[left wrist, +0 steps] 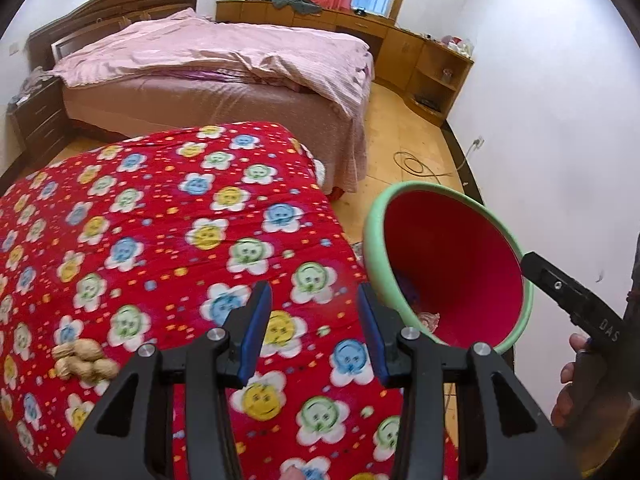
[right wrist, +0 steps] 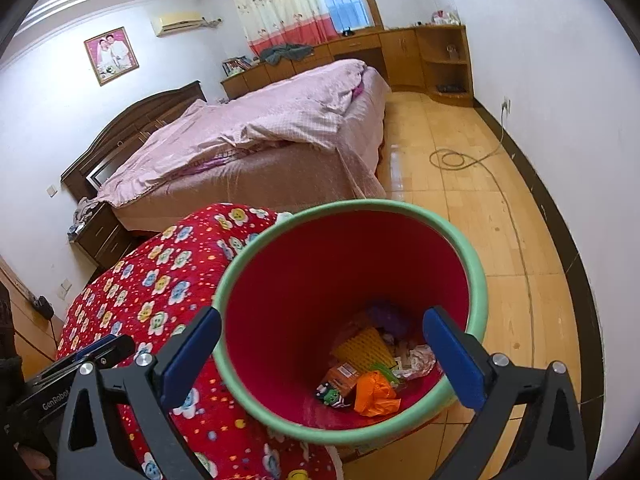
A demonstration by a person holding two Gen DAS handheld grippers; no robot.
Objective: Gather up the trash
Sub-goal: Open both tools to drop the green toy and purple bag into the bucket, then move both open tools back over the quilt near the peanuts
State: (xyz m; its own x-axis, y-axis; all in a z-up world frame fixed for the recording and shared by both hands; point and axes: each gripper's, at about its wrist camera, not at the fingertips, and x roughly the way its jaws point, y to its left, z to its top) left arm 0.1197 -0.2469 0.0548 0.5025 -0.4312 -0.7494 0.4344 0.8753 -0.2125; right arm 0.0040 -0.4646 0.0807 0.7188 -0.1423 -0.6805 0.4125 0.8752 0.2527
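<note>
Blue-padded jaws of the left gripper (left wrist: 316, 334) filled the bottom of the left wrist view, partly open with nothing between them, hanging over the red flowered quilt (left wrist: 168, 240). A small heap of peanuts (left wrist: 82, 360) still lay on that quilt, to the left of the bin and apart from it; whether they counted as trash I could not say. The bin (left wrist: 496, 344), green-rimmed and red inside, stood just beside the quilt's right edge on the floor, with scraps showing at its bottom. A hand (left wrist: 572, 384) with the other gripper reached over the bin's right rim.

From the right wrist view, the right gripper (right wrist: 320, 356) hung directly above the bin (right wrist: 236, 268), its jaws spread wide and empty. Inside the bin lay a yellow foam net (right wrist: 366, 346), an orange wrapper (right wrist: 376, 394), a small carton (right wrist: 340, 376) and crumpled paper (right wrist: 418, 358). Much of the collecting seemed done; the peanuts looked like the likely remainder.
</note>
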